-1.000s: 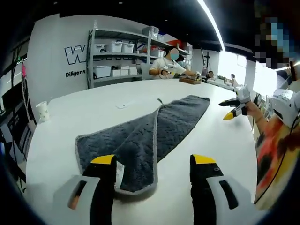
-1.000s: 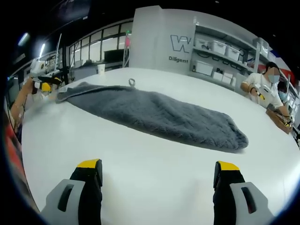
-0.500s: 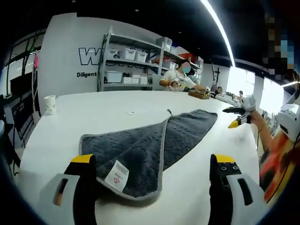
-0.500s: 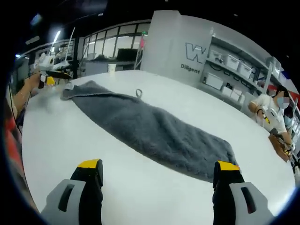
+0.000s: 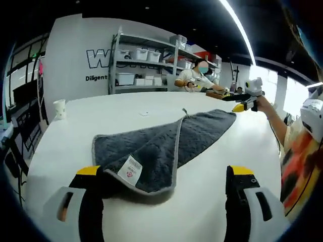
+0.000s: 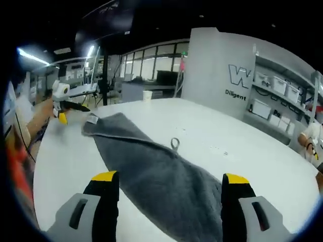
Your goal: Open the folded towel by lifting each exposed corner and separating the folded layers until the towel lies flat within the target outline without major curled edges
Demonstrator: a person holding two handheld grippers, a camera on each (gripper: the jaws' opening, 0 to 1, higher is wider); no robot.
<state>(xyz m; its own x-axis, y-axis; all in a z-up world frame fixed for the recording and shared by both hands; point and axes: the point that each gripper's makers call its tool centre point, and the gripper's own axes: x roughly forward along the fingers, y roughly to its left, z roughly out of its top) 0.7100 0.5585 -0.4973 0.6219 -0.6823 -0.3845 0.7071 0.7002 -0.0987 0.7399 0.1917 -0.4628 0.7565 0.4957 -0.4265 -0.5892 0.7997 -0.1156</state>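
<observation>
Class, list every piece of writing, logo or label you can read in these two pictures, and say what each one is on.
"W": large letter, cut off by the shelving, on the grey wall.
"Diligent": small word beneath it, on the same wall.
Tag on the towel: red mark and small print, too small to read.
Storage boxes on the shelves: no readable labels.

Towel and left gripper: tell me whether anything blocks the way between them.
Nothing visible does. In the left gripper view the left gripper hangs open just short of the towel, its tagged corner between the jaws. Bare white table lies around it; the paper cup stands far aside.
</observation>
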